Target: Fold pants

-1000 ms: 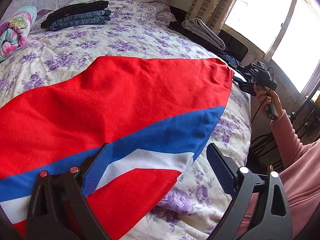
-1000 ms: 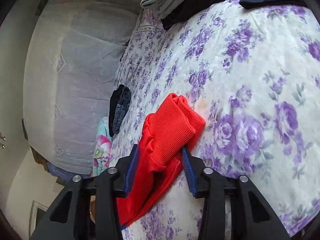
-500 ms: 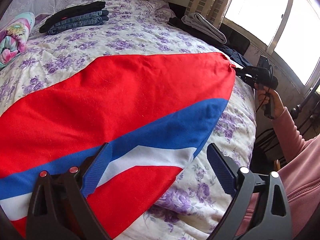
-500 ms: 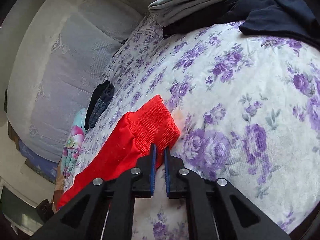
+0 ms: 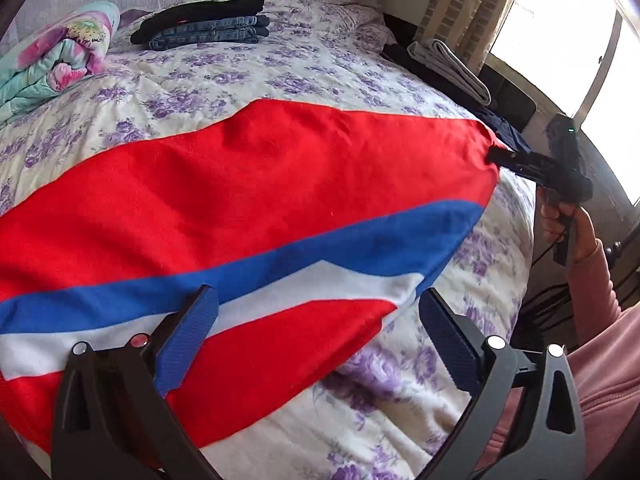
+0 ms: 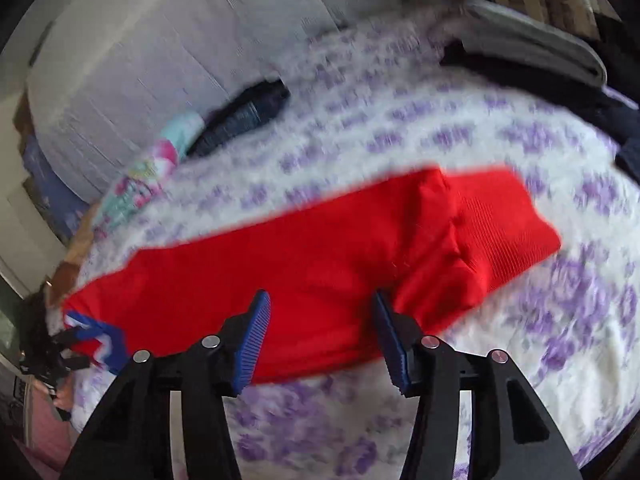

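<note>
Red pants (image 5: pixel 280 184) with a blue and white side stripe lie spread flat on the floral bed (image 5: pixel 280 80). My left gripper (image 5: pixel 318 294) hovers low over their near edge. Its jaws are opening wide, with nothing pinched between them. At the far right end, my right gripper (image 5: pixel 496 156) sits at the corner of the leg. In the blurred right wrist view, the right gripper (image 6: pixel 320 296) has its jaws opening over the red leg (image 6: pixel 320 264), just short of the ribbed cuff (image 6: pixel 508 220). The blue pads do not press the cloth.
A stack of folded jeans and dark pants (image 5: pixel 208 26) lies at the head of the bed, beside a colourful blanket (image 5: pixel 52 56). Folded grey clothes (image 5: pixel 452 64) and a navy garment (image 5: pixel 504 132) sit at the right edge. A person's pink sleeve (image 5: pixel 600 320) is at the right.
My right gripper went from around the red cuff to nearly shut, then opened, rolled and shifted sideways along the leg. The left gripper stayed over the near edge of the pants.
</note>
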Tool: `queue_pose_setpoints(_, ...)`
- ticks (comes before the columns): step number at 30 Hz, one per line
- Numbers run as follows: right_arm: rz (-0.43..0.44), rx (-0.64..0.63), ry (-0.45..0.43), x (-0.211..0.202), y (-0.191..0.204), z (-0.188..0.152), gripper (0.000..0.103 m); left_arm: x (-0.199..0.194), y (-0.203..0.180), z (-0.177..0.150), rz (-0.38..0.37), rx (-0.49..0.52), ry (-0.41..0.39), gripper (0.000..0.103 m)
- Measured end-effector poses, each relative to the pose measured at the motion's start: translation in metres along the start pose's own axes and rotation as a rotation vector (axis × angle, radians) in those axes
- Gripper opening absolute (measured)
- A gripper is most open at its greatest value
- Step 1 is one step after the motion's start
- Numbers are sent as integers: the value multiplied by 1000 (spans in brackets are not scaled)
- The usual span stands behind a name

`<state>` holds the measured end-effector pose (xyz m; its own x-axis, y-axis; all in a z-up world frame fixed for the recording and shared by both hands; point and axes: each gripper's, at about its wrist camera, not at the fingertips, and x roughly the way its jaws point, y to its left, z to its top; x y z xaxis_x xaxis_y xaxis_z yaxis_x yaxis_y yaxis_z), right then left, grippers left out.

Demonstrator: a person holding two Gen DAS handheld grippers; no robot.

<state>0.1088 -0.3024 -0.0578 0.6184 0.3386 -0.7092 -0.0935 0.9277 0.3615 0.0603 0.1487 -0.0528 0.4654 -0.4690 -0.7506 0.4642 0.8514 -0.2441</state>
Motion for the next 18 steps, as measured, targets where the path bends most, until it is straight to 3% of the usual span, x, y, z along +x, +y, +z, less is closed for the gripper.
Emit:
queue_pose_setpoints(1,30,-1,-33,-1,-7,-8,52,-6,-7,-3,17,35,-2,98)
queue_pose_setpoints(4,30,10,-5,-15,-7,-2,52,-26,-15,-6,73,92,9,98)
queue_pose_setpoints(7,0,-56,-26,-27,23,17,54,-52,-10,9,71,91,-60,98)
queue_pose_setpoints(9,58,-118,-40,-28,54,31,56,-62,-3,26,49,61,-116,98)
queue_pose_setpoints(11,175,-185,-26,-19,94,45,59,-58,5,37,-29,26,-137,98)
queue_pose_setpoints(15,325,-306,65,18,166,65,60,-14,15,34,-104,-22,-40,98)
queue_pose_setpoints(18,375,-399,150,52,208,77,60,10,16,19,-77,1,17,98)
